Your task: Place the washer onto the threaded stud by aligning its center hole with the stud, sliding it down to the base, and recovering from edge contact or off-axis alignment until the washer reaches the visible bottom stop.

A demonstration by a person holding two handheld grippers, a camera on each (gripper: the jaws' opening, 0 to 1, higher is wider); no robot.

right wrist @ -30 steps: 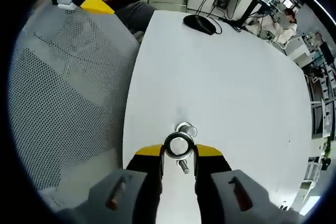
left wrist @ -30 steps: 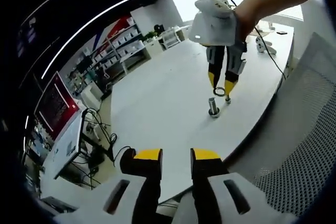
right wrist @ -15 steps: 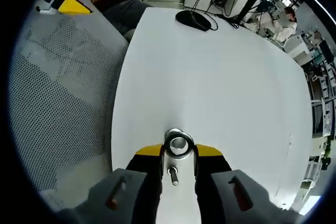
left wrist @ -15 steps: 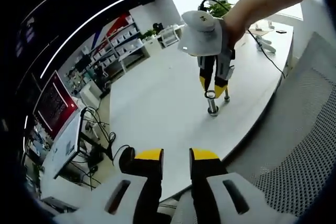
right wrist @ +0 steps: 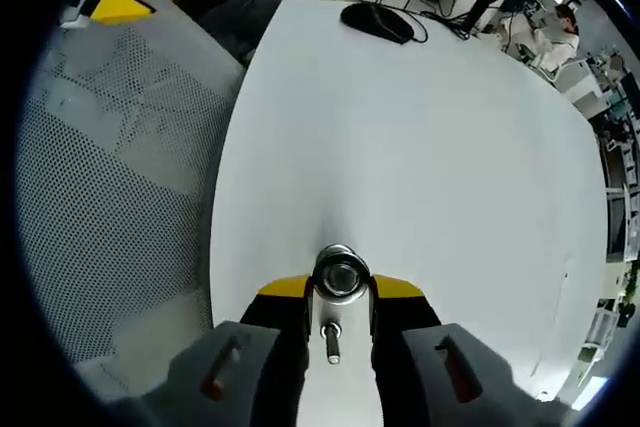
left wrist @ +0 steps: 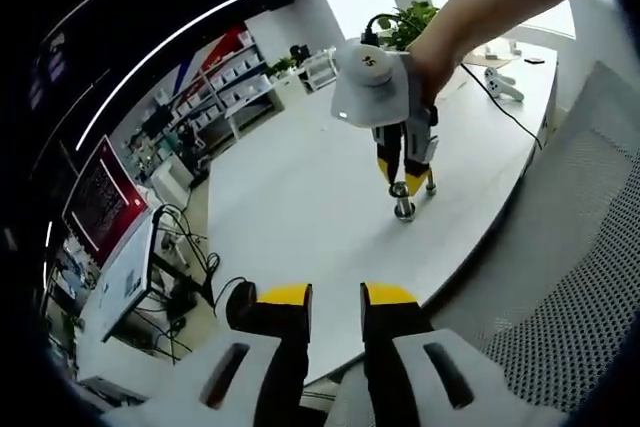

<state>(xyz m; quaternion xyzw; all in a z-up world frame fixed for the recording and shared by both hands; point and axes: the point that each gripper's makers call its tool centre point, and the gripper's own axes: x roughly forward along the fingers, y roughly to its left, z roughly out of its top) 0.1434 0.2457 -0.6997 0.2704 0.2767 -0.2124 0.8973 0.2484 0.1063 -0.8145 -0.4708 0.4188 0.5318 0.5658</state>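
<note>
Two grippers: right gripper (right wrist: 340, 289) clamped on washer (right wrist: 339, 274) atop stud (left wrist: 404, 205), left gripper (left wrist: 337, 295) jaws apart at 6 o'clock, white table (right wrist: 420, 157).

No text, label or number is sharp enough to read in either view.

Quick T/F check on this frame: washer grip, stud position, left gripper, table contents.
1. The right gripper holds the round silver metal washer between its jaws. True.
2. The washer lies flat on the white table beside the stud. False: it is held over the upright silver threaded stud.
3. The left gripper grips the stud. False: its jaws are apart and empty, back at the table edge.
4. A black computer mouse lies at the table's far end. True.
5. The stud stands on a grey mesh surface. False: it stands on the white table.
</note>
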